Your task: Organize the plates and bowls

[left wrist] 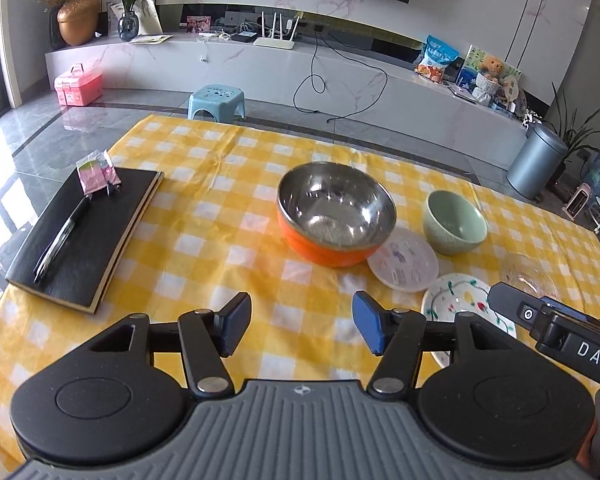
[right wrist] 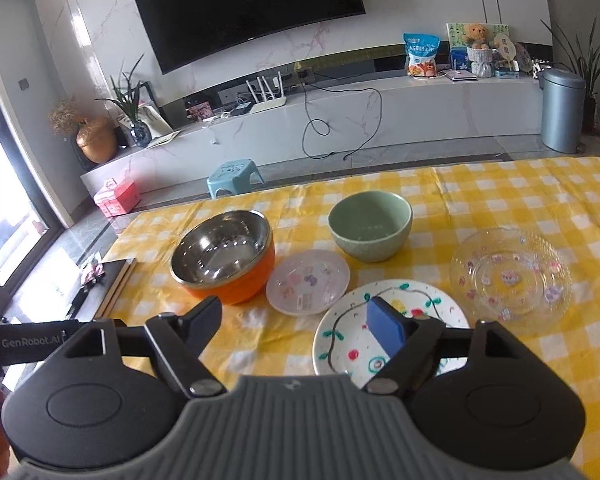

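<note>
On the yellow checked tablecloth stands an orange bowl with a steel inside. To its right are a pale green bowl, a small translucent plate, a white painted plate and a clear glass plate. My left gripper is open over bare cloth, short of the orange bowl. My right gripper is open above the painted plate's near edge, holding nothing.
A black notebook with a pen and a pink packet lies at the table's left. Beyond the far table edge are a blue stool, a pink box on the floor and a grey bin. The right gripper's body shows at right in the left wrist view.
</note>
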{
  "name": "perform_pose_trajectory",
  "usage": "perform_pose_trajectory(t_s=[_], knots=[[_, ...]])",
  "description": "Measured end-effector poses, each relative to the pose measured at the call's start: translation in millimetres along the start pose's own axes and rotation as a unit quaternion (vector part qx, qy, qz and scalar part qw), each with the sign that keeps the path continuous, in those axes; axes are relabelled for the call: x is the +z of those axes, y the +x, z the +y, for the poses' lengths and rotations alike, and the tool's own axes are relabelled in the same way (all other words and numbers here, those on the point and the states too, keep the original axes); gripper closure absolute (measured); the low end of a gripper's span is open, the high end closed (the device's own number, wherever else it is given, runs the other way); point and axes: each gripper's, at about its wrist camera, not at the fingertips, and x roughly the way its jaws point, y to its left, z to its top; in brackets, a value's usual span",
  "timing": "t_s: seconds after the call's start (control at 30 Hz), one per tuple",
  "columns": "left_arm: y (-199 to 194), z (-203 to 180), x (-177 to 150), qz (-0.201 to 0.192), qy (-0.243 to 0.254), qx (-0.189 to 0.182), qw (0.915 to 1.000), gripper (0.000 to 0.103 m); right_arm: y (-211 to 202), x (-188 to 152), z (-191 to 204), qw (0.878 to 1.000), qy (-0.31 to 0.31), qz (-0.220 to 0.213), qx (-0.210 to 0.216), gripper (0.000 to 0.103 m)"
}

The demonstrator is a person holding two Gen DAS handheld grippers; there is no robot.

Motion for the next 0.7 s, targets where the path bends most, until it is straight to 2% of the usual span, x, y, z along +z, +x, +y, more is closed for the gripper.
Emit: perform_pose_trajectory(t_s=[0.3,0.47,0.7], knots=[[37,8,34,-0.003,-0.005,0.011,0.9999,0.025,47,38,10,1.000,0.024,0.011,0.005,0.023],[60,15,48,-0.003,-0.013,0.016,0.9998,0.025,79,51,13,0.998,0.047,0.030,0.004,0.021],[96,24,56,0.005,-0.040,0.030,0.9987,0.025,120,59,26,0.998,0.032,0.050,-0.017,0.025]])
